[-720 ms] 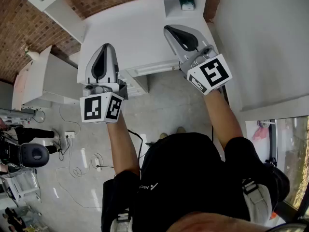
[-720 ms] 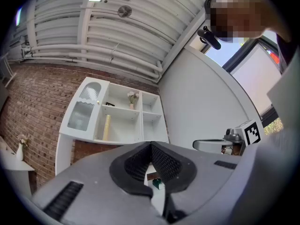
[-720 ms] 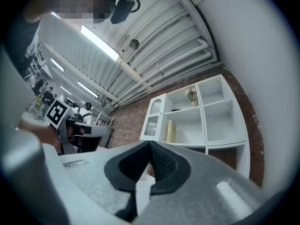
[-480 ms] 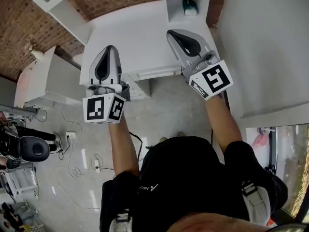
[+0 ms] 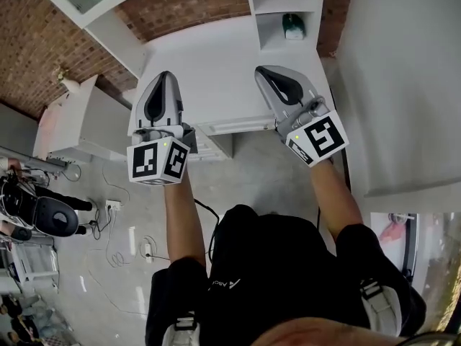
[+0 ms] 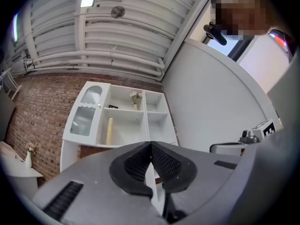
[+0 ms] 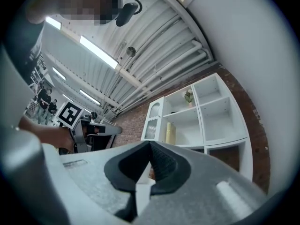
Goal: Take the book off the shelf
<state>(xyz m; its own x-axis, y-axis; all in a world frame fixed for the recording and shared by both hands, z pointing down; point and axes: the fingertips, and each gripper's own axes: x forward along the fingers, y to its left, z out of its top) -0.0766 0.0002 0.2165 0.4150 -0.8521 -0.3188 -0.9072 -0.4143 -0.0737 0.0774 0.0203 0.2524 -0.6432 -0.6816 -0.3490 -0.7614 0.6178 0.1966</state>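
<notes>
A pale yellow book (image 6: 109, 131) stands upright in the lower middle compartment of a white shelf unit (image 6: 154, 108) on the brick wall. The right gripper view shows the same book (image 7: 169, 132) and shelf unit (image 7: 220, 118), some way ahead. My left gripper (image 6: 151, 144) is shut with nothing between its pads. My right gripper (image 7: 150, 144) is also shut and empty. In the head view the left gripper (image 5: 164, 76) and the right gripper (image 5: 261, 71) are held side by side over a white desk (image 5: 216, 56), short of the shelf.
A small vase with a plant (image 6: 135, 99) stands in the compartment above the book. A glass-fronted door (image 6: 86, 111) closes the shelf's left column. A dark green object (image 5: 292, 24) sits in a low cubby. Cables and equipment (image 5: 43, 215) lie on the floor at left.
The head view has shifted toward the shelf, so more of the cubbies shows at the top. Both grippers stay shut and side by side, slightly lower in the picture.
</notes>
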